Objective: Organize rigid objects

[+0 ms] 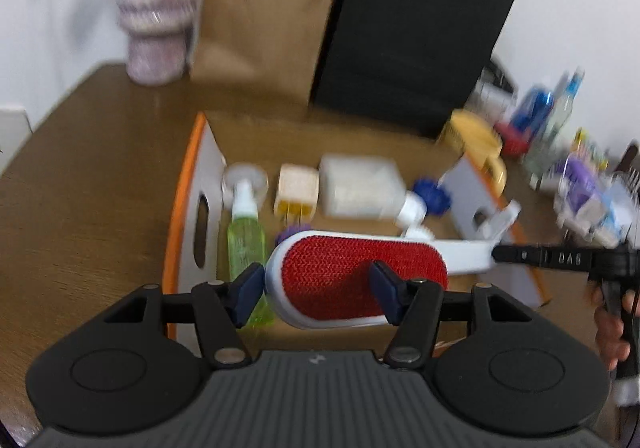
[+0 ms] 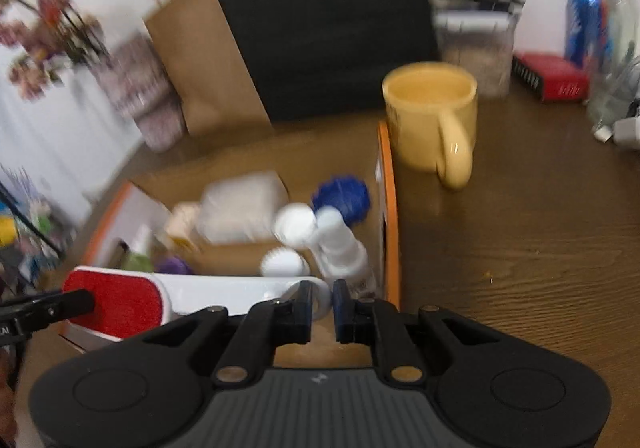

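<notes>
We carry the white plastic lint brush with the red fabric face (image 1: 352,272) between both tongs, just above the near end of the orange-rimmed white cardboard tray (image 1: 180,208), our landmark.

The left tongs (image 1: 318,294) stand about half open, pads pressed on the two sides of the brush head. The right tongs (image 2: 322,306) are fully closed on the loop end of the white handle (image 2: 240,294).

We judge the brush light and stiff. The plastic shell is smooth and may slip; the fabric face gives better friction. Hold the head across its width and the handle near its end, as now.

Inside the tray, beyond the brush, lie a green spray bottle (image 1: 245,232), a white plug adapter (image 1: 297,190) and a white bottle (image 1: 362,186). A yellow ceramic mug (image 2: 434,120) stands just outside the tray's right wall.
</notes>
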Demonstrator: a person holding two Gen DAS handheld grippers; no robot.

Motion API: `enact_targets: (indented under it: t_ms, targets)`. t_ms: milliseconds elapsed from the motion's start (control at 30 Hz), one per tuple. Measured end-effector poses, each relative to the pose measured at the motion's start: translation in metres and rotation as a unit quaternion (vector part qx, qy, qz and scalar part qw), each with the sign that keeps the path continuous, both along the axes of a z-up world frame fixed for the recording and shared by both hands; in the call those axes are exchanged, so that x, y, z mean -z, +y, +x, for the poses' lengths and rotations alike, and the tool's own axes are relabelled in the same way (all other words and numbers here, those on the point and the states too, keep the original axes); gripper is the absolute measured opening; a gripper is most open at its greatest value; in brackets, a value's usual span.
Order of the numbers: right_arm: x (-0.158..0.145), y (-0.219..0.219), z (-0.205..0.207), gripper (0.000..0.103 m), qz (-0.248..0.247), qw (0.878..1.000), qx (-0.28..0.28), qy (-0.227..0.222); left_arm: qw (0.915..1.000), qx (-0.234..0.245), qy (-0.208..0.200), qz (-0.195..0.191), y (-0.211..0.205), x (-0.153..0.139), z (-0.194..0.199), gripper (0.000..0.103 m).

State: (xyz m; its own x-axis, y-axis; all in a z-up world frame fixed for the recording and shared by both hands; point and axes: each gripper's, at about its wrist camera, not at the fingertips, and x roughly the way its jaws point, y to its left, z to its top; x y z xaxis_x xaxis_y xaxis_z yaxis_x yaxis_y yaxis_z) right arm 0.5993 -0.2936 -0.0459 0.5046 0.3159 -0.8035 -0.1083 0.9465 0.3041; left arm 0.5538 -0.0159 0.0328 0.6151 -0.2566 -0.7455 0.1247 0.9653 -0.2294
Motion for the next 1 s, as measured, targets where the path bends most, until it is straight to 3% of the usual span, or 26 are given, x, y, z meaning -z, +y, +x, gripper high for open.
enact_targets:
  t_ms: [167, 233, 267, 333, 567, 800, 1000]
  targets:
    - [0.004, 0.028, 0.010, 0.009, -0.070, 0.996, -0.052, 0.020, 0.9974, 0.005, 0.052, 0.050, -0.004, 0.017, 0.024, 0.057]
    - [0.005, 0.035, 0.015, 0.006, -0.081, 0.994, -0.068, 0.032, 0.9963, 0.014, 0.069, 0.050, -0.005, 0.021, 0.026, 0.053]
    - [0.004, 0.039, 0.017, 0.011, -0.092, 0.993, -0.072, 0.035, 0.9962, 0.015, 0.072, 0.048, -0.005, 0.022, 0.027, 0.053]
    - [0.004, 0.042, 0.020, 0.011, -0.105, 0.991, -0.071, 0.039, 0.9956, 0.009, 0.072, 0.059, -0.007, 0.026, 0.029, 0.053]
    - [0.002, 0.041, 0.019, 0.010, -0.112, 0.990, -0.069, 0.042, 0.9940, 0.006, 0.088, 0.065, -0.011, 0.031, 0.032, 0.053]
    - [-0.009, 0.040, 0.010, 0.014, -0.114, 0.992, -0.055, 0.026, 0.9951, -0.005, 0.068, 0.072, -0.008, 0.014, 0.019, 0.053]
    - [-0.041, 0.040, -0.016, 0.014, -0.107, 0.993, -0.047, -0.017, 0.9962, -0.018, 0.023, 0.082, -0.003, -0.013, -0.008, 0.054]
